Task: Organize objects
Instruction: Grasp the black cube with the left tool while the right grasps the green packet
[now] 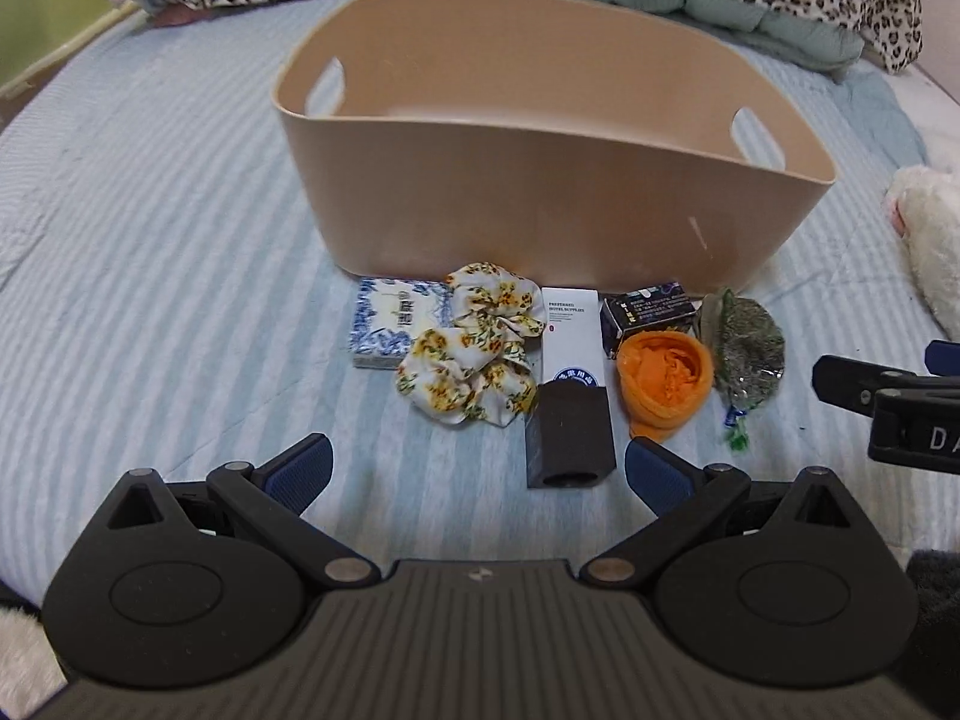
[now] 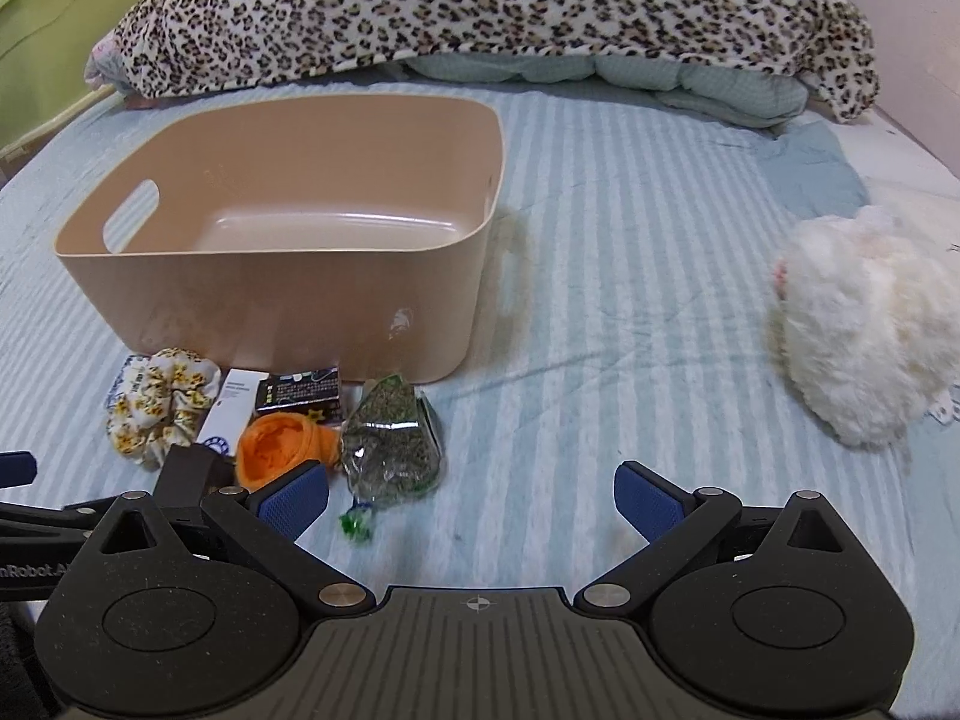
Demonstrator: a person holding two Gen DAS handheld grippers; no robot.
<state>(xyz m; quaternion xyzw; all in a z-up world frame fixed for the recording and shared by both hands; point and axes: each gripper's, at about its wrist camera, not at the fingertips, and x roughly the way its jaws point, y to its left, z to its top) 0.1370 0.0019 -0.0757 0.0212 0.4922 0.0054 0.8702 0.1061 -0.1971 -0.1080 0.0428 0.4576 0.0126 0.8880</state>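
An empty tan plastic basket (image 1: 540,222) (image 2: 288,300) stands on the striped bed. In front of it lie in a row a blue-white box (image 1: 393,324), a floral scrunchie (image 1: 474,354) (image 2: 162,402), a white box (image 1: 570,336) (image 2: 231,414), a dark block (image 1: 570,432), a black box (image 1: 651,312) (image 2: 300,393), an orange cloth (image 1: 666,378) (image 2: 273,447) and a clear bag of green bits (image 1: 744,348) (image 2: 390,444). My left gripper (image 1: 478,471) is open just before the dark block. My right gripper (image 2: 471,501) is open, right of the bag.
A leopard-print blanket (image 2: 480,6) over a pale green quilt (image 2: 690,84) lies at the far side. A white plush toy (image 2: 864,330) sits at the right. A green cabinet (image 2: 60,6) stands beyond the bed's left edge.
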